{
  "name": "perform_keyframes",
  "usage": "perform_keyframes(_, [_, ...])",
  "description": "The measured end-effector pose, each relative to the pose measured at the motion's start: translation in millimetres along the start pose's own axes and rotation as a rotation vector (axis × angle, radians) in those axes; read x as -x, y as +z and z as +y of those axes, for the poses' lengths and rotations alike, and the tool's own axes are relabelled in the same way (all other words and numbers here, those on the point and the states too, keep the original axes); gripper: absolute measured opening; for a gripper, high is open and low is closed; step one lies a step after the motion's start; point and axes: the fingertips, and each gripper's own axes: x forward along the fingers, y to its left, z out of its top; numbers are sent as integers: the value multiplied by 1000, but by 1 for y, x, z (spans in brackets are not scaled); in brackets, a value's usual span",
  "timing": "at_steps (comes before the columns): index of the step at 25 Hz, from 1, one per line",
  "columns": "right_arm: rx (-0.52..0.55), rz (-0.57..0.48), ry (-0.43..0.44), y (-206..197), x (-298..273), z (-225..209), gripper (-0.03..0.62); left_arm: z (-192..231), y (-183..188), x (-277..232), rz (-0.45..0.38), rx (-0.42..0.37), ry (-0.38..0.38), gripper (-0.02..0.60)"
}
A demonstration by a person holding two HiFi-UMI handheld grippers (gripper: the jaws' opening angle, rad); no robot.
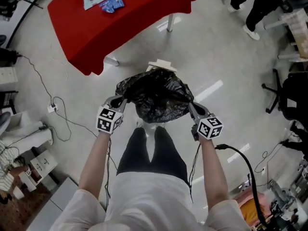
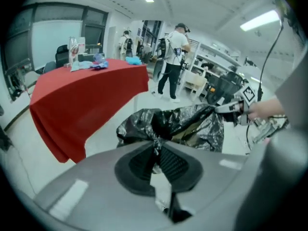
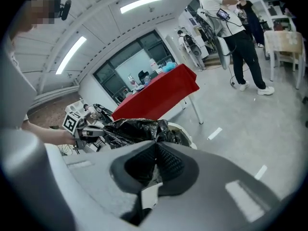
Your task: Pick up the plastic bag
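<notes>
A crumpled black plastic bag hangs stretched between my two grippers over the grey floor. My left gripper is shut on the bag's left edge, and my right gripper is shut on its right edge. In the left gripper view the bag spreads out beyond the closed jaws, with a thin twist of plastic pinched between the pads. The right gripper view shows the bag bunched ahead of its closed jaws. Under the bag a white bin rim peeks out.
A table with a red cloth stands ahead to the left, with small items on it. People stand at the far right. Cables trail on the floor to the left, and an office chair is at the right.
</notes>
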Motion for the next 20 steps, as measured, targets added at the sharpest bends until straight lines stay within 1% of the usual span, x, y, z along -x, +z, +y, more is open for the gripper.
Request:
perform_keyframes(2, [17,12,6,7,12,10,2,-12,8,13,2,-23,9,5])
perform_keyframes(9, [61,13,34,29,54,43,2,-34,40,59,-22,-40,45,5])
perform_keyframes(17, [89,-87,54,71,108,76,2,-59,60,125,-86,-49,84,5])
perform_keyframes(20, [99,-107,64,74,127,89,2,-70,61,149,-117,-42,82,5])
